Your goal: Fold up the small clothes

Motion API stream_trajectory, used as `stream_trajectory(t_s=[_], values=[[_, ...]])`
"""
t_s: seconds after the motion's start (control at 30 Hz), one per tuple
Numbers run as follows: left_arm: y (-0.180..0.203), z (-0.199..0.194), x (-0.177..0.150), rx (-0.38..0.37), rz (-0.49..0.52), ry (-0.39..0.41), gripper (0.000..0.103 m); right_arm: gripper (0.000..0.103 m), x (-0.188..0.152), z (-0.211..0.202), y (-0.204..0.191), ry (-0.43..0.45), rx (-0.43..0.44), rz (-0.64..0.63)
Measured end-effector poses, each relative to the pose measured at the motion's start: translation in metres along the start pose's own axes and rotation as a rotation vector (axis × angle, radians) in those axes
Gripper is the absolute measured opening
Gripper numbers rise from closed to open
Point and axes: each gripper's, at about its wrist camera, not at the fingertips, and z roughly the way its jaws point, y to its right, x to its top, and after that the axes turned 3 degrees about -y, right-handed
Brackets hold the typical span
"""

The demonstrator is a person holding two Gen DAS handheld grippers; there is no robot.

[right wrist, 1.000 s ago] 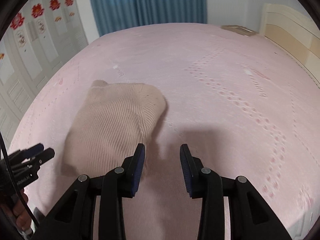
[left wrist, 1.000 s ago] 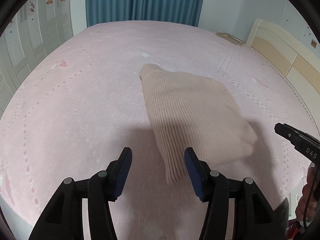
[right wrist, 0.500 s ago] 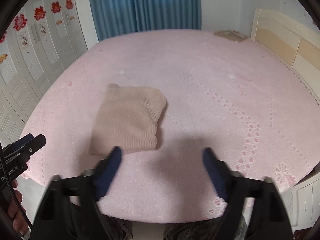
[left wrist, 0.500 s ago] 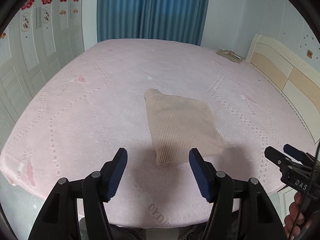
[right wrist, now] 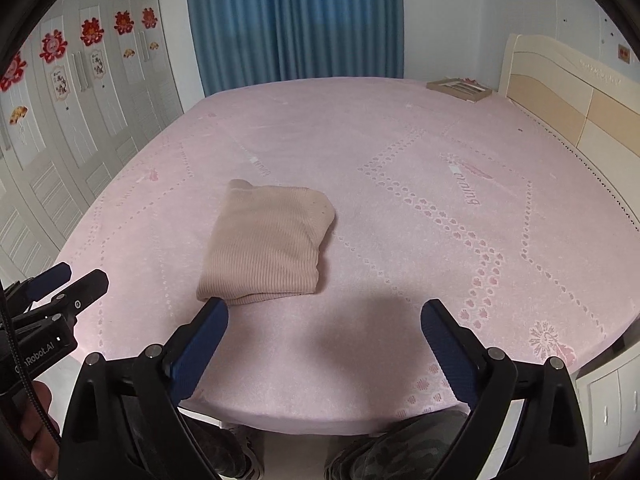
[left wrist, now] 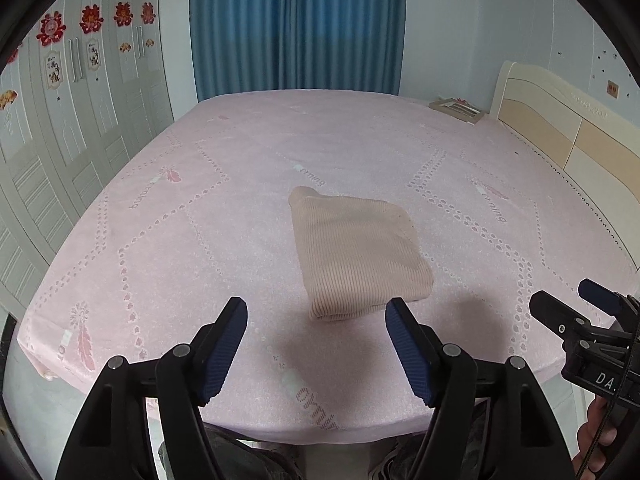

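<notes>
Left wrist view shows your left gripper [left wrist: 316,332] held back over the near edge of the bed [left wrist: 192,216]. Its fingers [left wrist: 224,344] are wide open and hold nothing. In the right wrist view, your right gripper [right wrist: 324,336] is the same: spread wide, with nothing between its blue pads.

The small sweater [left wrist: 356,252] lies on the bed, a bit ahead of both grippers and not touching them. It is a tan, ribbed knit, and it looks like a neat, thick square with several layers stacked up. One little bump sticks out at its far corner.

So the folding looks done, or very close to done. Both hands look like they are resting away from it. If you want one more move, it would be a soft one: press the top flat, or tuck in that far bump. The knit is soft and squashy, so a hard pull could open the layers again.

The bed has a pink cover with dotted lines and small feather shapes. Blue curtains [left wrist: 296,28] hang at the far end. White wardrobe doors [left wrist: 60,128] with red paper decorations stand on the left. A cream headboard [left wrist: 568,128] is on the right, with a flat framed thing [left wrist: 458,110] lying near it.
</notes>
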Motion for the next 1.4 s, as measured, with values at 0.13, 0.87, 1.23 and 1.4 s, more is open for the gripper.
stream_trajectory(t_s=[0.13, 0.87, 1.23, 1.4], values=[[0.0021, -0.0015, -0.0019, 0.001, 0.001, -0.004, 0.070, 0.096, -0.0018, -0.0028, 0.0006, 0.007, 0.002, 0.000], [0.0016, -0.0032, -0.0038, 0.008, -0.013, -0.007, 0.070, 0.096, -0.0030, -0.0071, 0.0051, 0.004, -0.003, 0.023], [0.0004, -0.0031, -0.0044, 0.004, -0.016, -0.003, 0.070, 0.096, -0.0013, -0.0072, 0.0074, 0.004, 0.005, 0.037], [0.0020, -0.0017, -0.0045, 0.006, -0.011, -0.006, 0.070, 0.096, -0.0016, -0.0075, 0.0072, 0.003, 0.002, 0.037]])
